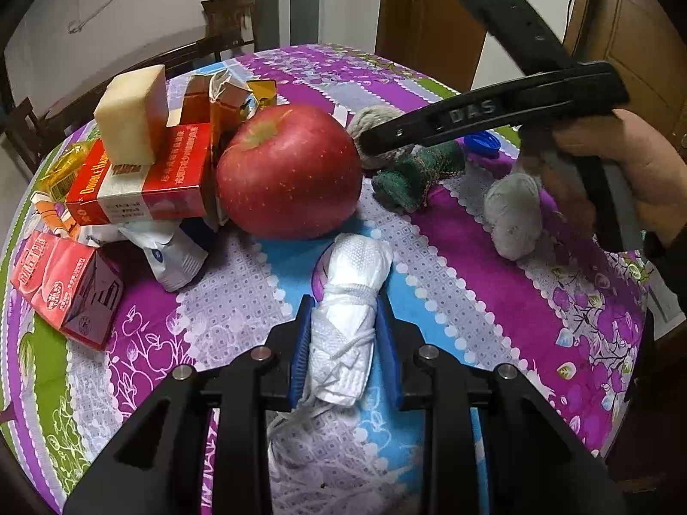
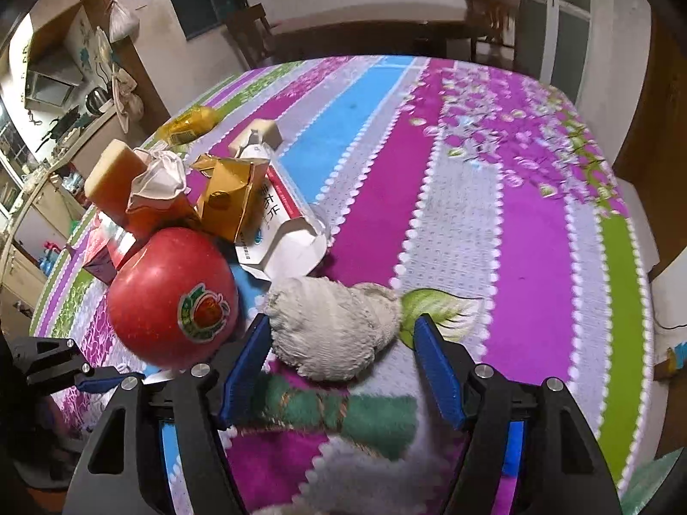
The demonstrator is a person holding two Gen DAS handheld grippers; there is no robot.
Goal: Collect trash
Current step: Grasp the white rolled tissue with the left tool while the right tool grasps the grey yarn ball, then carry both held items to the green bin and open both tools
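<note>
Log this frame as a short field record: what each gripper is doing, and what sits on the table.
left gripper: shut on white tissue bundle
right gripper: open, around grey cloth wad
surface: patterned tablecloth
nearby: red apple; cigarette packs; green cloth

A red apple (image 1: 288,171) rests on the patterned tablecloth (image 2: 493,223), wooden chairs (image 2: 489,13) beyond.
</note>
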